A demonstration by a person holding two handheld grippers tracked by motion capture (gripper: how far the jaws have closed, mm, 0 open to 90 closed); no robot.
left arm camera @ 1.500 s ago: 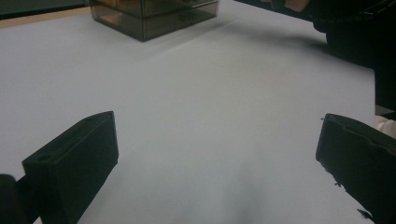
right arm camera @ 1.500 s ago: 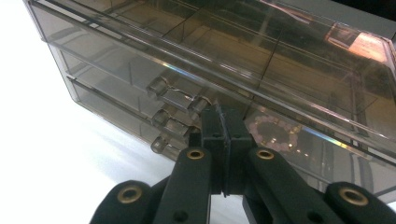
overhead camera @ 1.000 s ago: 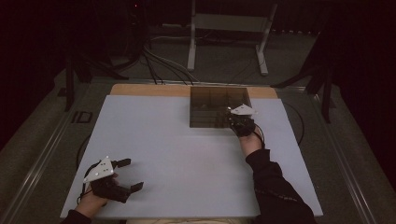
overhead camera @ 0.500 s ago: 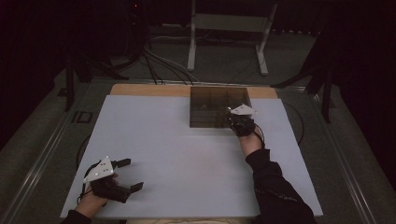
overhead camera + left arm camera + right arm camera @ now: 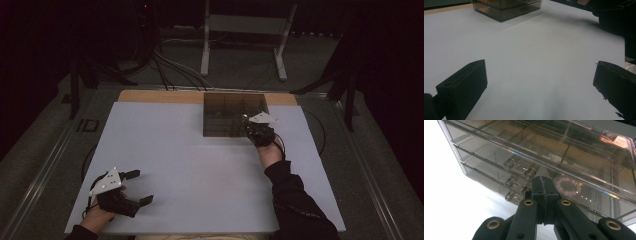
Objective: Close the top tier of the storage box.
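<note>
The right tool (image 5: 543,185), jaws pressed together and holding nothing, is sitting at the drawer box (image 5: 225,114) on the table's (image 5: 175,150) far edge, seemingly lining up a drawer handle (image 5: 520,168). The left tool (image 5: 135,187) is resting apart near the front corner, out of the way.

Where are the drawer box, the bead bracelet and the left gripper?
drawer box (image 5: 225,112): high view, top panel.
bead bracelet (image 5: 569,186): right gripper view, ring of beads behind clear front.
left gripper (image 5: 138,187): high view, between its open jaw tips.
</note>
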